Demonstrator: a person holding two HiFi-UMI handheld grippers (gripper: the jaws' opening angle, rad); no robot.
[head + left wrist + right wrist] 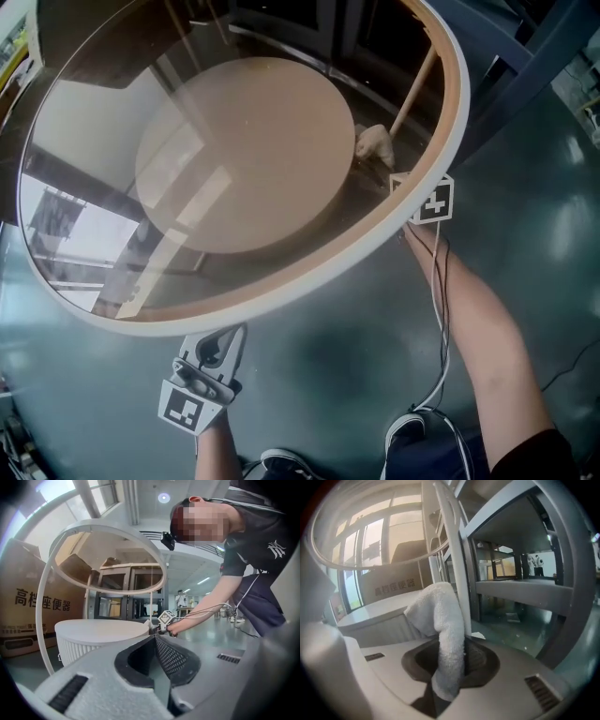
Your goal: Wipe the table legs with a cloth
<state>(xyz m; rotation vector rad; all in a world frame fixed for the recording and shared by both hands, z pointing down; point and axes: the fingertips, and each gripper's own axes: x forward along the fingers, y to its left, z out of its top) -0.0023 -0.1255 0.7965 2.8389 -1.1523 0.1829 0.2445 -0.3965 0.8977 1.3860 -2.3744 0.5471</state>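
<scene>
My R gripper (447, 663) clamps fluffy white cloth (439, 616), thin upright white table leg (457, 564) just ahead; L gripper (155, 656) pinched together, empty, farther off.

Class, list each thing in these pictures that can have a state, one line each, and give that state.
left claw: shut, nothing between its jaws.
right claw: shut on the cloth.
cloth: gripped at one end, bunched, lying against the table leg.
table leg: standing, slightly slanted, touched by the cloth.
glass tabletop: unbroken, seated in its white rim.
</scene>
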